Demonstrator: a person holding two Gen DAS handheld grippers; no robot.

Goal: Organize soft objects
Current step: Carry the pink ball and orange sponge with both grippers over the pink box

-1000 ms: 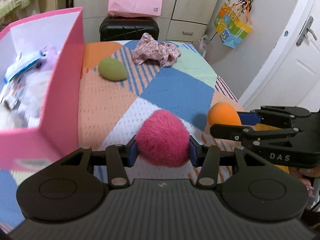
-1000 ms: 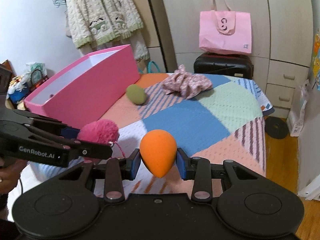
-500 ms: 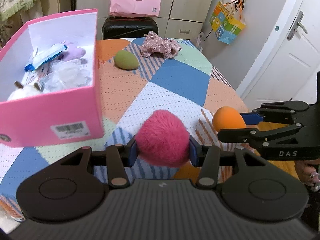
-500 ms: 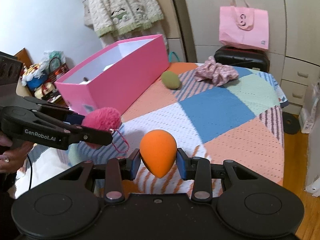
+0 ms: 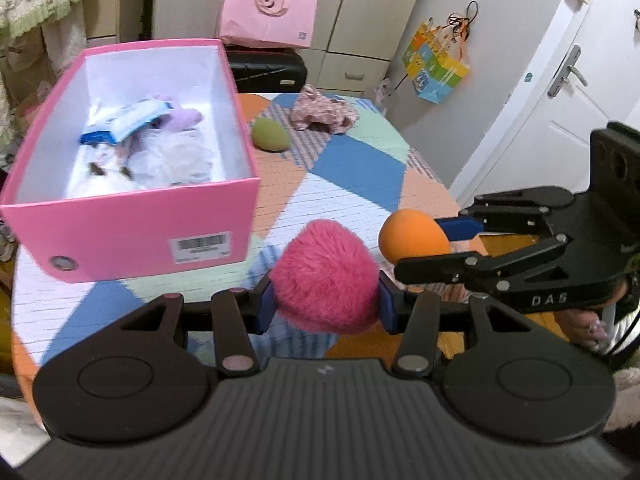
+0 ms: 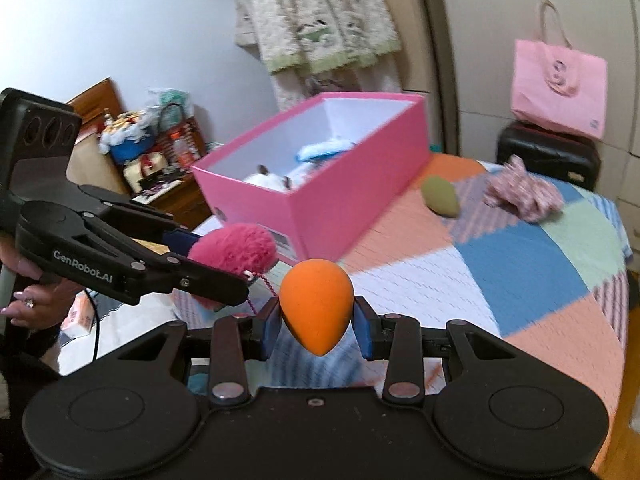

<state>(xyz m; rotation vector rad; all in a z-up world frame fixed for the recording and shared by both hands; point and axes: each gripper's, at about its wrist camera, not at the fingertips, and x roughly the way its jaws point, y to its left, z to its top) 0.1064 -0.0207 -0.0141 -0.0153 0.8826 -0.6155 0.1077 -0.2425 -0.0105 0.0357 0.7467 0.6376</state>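
Observation:
My left gripper is shut on a fluffy pink pompom, held above the near edge of the patchwork bedspread. Beside it, my right gripper is shut on an orange egg-shaped sponge, also seen as the orange sponge in the left wrist view. The open pink box stands on the bed's left side with soft toys and packets inside. A green egg-shaped sponge and a crumpled floral cloth lie further back on the bed.
A black suitcase with a pink paper bag on top stands behind the bed by the wardrobe. A white door is on the right. A cluttered side table and a hanging cardigan are at the left.
Both grippers have risen and drawn back from the bed with their loads. The pink box now shows from above, its inside visible.

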